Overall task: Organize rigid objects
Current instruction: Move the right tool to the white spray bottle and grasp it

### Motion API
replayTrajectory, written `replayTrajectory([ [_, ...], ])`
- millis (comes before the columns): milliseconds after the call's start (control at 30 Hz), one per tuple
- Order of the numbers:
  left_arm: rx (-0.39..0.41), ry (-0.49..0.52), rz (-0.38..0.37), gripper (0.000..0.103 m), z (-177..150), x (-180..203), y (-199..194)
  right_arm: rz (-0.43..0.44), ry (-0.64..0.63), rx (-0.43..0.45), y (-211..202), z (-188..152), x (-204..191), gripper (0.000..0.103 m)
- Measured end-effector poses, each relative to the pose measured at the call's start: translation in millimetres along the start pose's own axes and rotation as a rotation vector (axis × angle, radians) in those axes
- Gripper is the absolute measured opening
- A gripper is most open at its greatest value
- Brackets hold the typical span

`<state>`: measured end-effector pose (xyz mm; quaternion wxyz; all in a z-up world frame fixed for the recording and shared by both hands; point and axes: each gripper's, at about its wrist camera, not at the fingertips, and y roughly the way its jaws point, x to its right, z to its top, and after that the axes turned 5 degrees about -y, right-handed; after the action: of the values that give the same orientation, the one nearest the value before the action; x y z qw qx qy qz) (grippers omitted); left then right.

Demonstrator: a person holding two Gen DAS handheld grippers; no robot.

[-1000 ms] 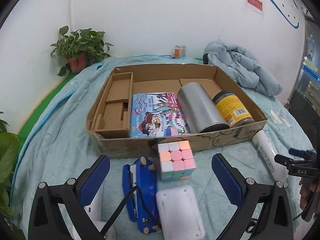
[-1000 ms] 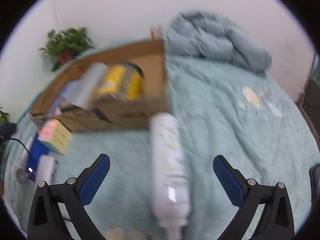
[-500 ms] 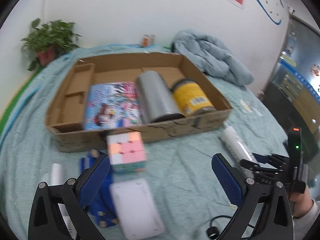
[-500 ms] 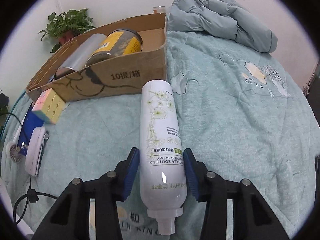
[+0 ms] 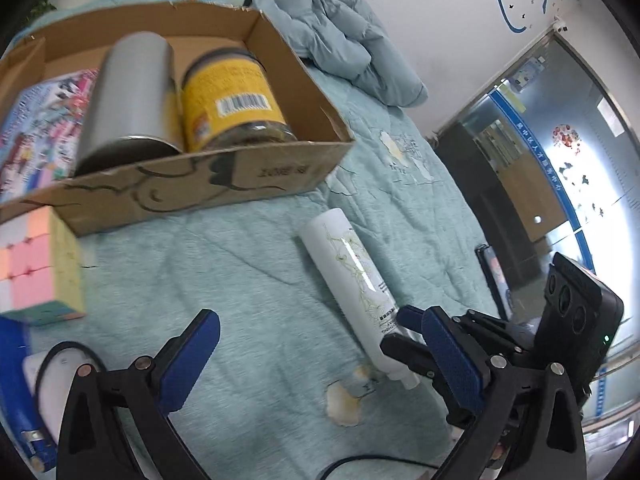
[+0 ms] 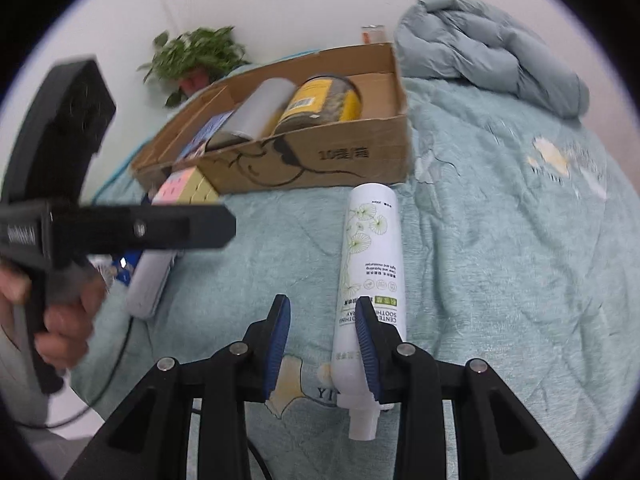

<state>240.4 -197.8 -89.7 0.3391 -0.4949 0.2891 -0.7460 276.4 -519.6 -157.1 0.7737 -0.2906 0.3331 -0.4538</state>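
Swung round from the cube toward the white bottle (image 6: 370, 264), the left gripper (image 5: 320, 364) gapes empty while the right gripper (image 6: 322, 344), closing, has missed that bottle lying just before the cardboard box (image 6: 320, 160), its pad outside.

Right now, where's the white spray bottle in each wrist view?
Left wrist: white spray bottle lies right of centre, slanting down to the right, nozzle end at the right gripper.
Right wrist: bottle lies lower centre, nozzle toward the camera.
Shared landmark: cardboard box just beyond its base.
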Motion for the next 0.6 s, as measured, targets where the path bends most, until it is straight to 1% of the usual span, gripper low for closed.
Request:
replayTrajectory([
  [67, -0.027, -0.018, -0.027, 0.097, 5.9, 0.3, 11.5, -0.020, 0.037, -0.006, 1.7, 1.9, 10.9, 0.033],
  [100, -0.034, -0.024, -0.031, 0.097, 7.8, 1.3, 16.1, -0.039, 0.038, -0.029, 6.6, 2.2, 14.3, 0.033],
  [167, -0.045, -0.026, -0.040, 0.096, 10.9, 3.6, 24.5, -0.050, 0.031, -0.047, 12.4, 3.0, 16.6, 0.028],
  [300, -0.083, -0.035, -0.069, 0.094, 17.5, 8.1, 43.9, -0.027, 0.008, -0.044, 16.1, 3.9, 10.1, 0.027],
  [367, -0.111, -0.051, -0.079, 0.086, 19.7, 8.0, 55.0, 0.007, 0.002, -0.049, 20.7, 4.4, 5.1, 0.027],
  [400, -0.123, -0.055, -0.081, 0.084, 19.1, 7.5, 59.0, 0.029, -0.001, -0.053, 21.5, 4.3, 3.3, 0.027],
  [433, -0.136, -0.059, -0.073, 0.082, 19.2, 7.1, 63.7, 0.055, -0.001, -0.059, 23.3, 3.7, 0.1, 0.027],
  [500, -0.144, -0.065, -0.025, 0.080, 19.0, 4.0, 70.3, 0.097, -0.016, -0.067, 27.3, 2.1, -8.2, 0.027],
  [567, -0.150, -0.080, 0.000, 0.073, 18.0, -2.7, 74.2, 0.115, -0.024, -0.068, 30.6, 2.2, -12.7, 0.027],
  [600, -0.150, -0.091, 0.007, 0.071, 18.1, -6.5, 74.7, 0.128, -0.009, -0.071, 32.4, 2.7, -11.3, 0.027],
])
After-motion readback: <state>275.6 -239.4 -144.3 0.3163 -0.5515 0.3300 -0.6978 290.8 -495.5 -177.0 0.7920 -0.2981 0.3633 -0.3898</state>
